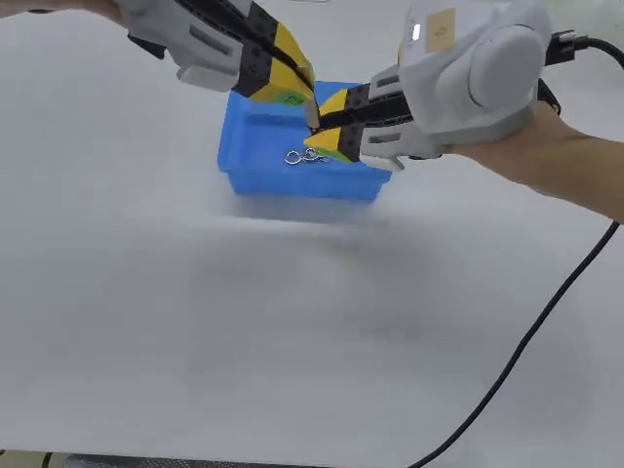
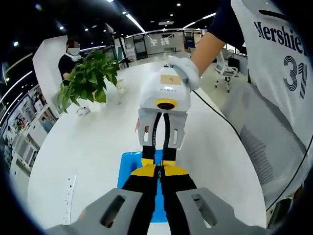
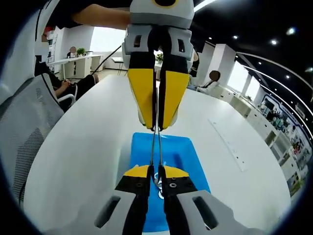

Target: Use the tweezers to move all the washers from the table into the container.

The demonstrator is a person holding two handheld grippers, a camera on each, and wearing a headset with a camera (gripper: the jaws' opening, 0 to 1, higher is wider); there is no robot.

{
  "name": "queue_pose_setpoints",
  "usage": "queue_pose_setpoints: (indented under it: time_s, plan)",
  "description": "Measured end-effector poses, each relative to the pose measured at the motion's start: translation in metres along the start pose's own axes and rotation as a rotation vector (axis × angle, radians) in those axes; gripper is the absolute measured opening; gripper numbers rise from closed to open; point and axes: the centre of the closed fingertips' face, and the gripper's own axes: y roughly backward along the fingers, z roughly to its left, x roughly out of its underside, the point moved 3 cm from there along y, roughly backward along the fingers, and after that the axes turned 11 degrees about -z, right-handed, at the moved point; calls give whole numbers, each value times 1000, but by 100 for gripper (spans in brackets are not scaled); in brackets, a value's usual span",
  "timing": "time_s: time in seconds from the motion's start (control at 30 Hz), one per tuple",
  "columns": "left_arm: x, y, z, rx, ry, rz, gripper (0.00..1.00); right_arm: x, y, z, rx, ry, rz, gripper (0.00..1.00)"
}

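Note:
A blue container stands on the white table, with a few small metal washers lying inside it. My left gripper comes in from the upper left and my right gripper from the right, tips meeting over the container. In the right gripper view, thin metal tweezers run from the left gripper's closed yellow jaws down into my right gripper, whose jaws are shut around them above the container and the washers. My left gripper faces the right one over the container.
A black cable trails across the table at the right. A potted plant and a standing person are at the table's far end. A white strip lies flat on the table.

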Motion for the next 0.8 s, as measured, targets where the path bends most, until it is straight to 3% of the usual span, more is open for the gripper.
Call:
queue_pose_setpoints:
  time_s: [0.13, 0.37, 0.8]
  plan:
    - [15, -5, 6, -10, 14, 17, 6, 14, -11, -5, -15, -8, 21, 10]
    - [32, -11, 12, -7, 43, 35, 6, 29, -21, -6, -26, -32, 48, 10]
    - [33, -14, 10, -8, 50, 31, 6, 34, -20, -4, -39, -75, 66, 11]
